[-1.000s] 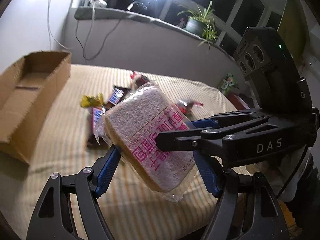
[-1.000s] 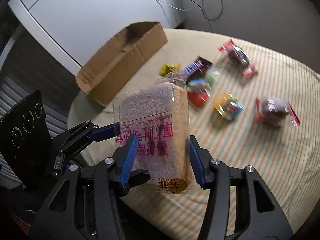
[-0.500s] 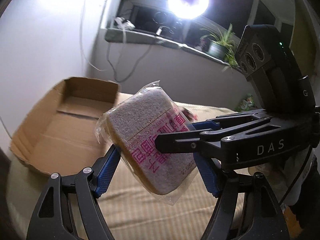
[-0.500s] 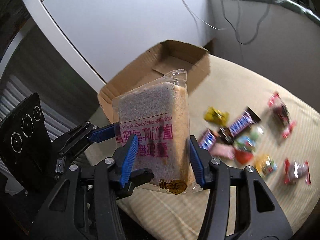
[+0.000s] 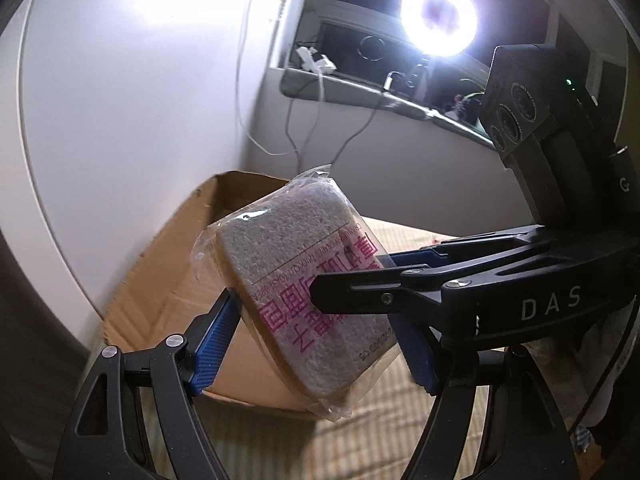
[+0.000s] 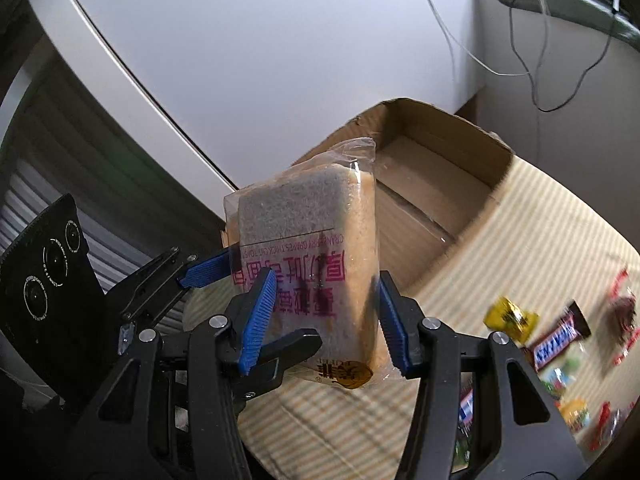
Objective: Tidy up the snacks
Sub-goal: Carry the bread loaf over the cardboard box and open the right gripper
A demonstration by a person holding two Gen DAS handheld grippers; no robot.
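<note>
Both grippers grasp the wrapped toast slice [image 6: 308, 256] mid-frame: left gripper [image 5: 316, 340] and right gripper [image 6: 324, 312] clamped on it. Behind, an open cardboard box [image 6: 436, 184]; loose snacks [image 6: 556, 336] lower right on striped cloth [image 6: 532, 216]; a ring light [image 5: 438, 16] glares above.

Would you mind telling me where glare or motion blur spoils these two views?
Left wrist view: the ring light blows out, with glare on the wall; the cardboard box is smeared. Right wrist view: evenly lit, but the loose snacks at right are blurred. The bread pack is sharp in both.
</note>
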